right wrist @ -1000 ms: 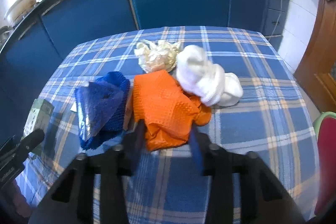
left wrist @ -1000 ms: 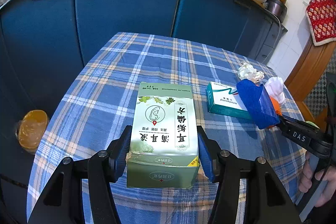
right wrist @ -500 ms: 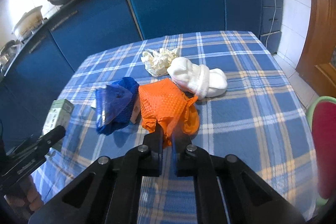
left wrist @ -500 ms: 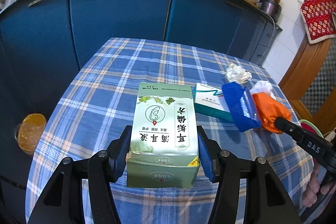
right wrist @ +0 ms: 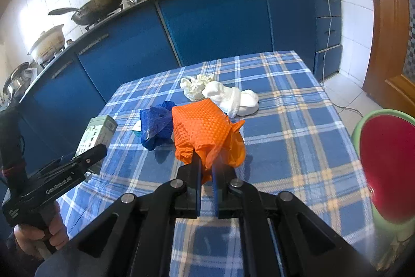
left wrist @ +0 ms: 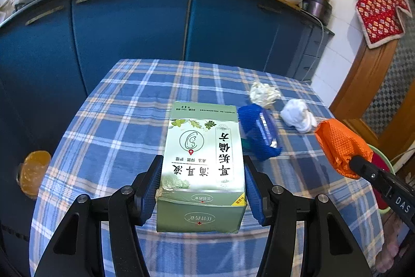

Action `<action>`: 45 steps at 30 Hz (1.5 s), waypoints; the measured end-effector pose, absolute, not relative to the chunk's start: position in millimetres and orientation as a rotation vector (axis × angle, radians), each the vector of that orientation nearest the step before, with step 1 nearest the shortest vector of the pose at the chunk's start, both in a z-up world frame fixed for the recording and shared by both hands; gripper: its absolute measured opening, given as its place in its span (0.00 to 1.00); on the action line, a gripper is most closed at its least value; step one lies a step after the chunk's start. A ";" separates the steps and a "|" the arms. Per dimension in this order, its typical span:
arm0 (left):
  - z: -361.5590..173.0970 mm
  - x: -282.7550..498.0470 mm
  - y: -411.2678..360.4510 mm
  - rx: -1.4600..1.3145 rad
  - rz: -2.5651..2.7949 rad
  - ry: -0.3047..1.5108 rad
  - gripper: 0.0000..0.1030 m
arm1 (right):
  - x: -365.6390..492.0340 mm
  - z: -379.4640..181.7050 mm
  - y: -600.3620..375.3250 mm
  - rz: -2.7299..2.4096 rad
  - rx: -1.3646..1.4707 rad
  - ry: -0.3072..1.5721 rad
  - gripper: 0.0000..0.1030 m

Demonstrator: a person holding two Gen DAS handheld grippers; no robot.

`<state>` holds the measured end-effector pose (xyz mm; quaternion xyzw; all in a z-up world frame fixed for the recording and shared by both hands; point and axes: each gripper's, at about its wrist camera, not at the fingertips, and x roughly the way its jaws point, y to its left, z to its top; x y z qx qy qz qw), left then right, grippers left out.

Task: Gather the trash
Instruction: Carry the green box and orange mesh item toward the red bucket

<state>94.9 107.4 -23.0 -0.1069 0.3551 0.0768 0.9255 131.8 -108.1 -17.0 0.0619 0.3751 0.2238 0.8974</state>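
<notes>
My left gripper (left wrist: 202, 183) is shut on a green medicine box (left wrist: 203, 162), held above the checked tablecloth (left wrist: 124, 136); the same box (right wrist: 99, 133) shows at the left of the right wrist view. My right gripper (right wrist: 206, 170) is shut on an orange mesh wrapper (right wrist: 205, 131), lifted off the table; in the left wrist view that orange wrapper (left wrist: 339, 147) hangs at the right. Still lying on the cloth are a blue mesh wrapper (left wrist: 259, 131), a white sock-like wad (left wrist: 298, 114) and a crumpled cream paper (left wrist: 263, 92).
Blue kitchen cabinets (left wrist: 129, 25) run behind the table, with pans on the counter. A red basin with a green rim (right wrist: 386, 168) stands off the table's right edge. An orange-lidded jar (left wrist: 33, 173) sits low at the left. A teal box is partly hidden under the blue wrapper.
My right gripper closed on the orange wrapper and lifted it away from the pile. Both grippers pulled back and rose; the left one kept the green box.
</notes>
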 end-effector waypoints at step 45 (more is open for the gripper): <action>2.0 123.8 -75.5 -0.027 -0.183 0.729 0.58 | 82.9 0.2 -276.6 0.175 0.312 0.649 0.08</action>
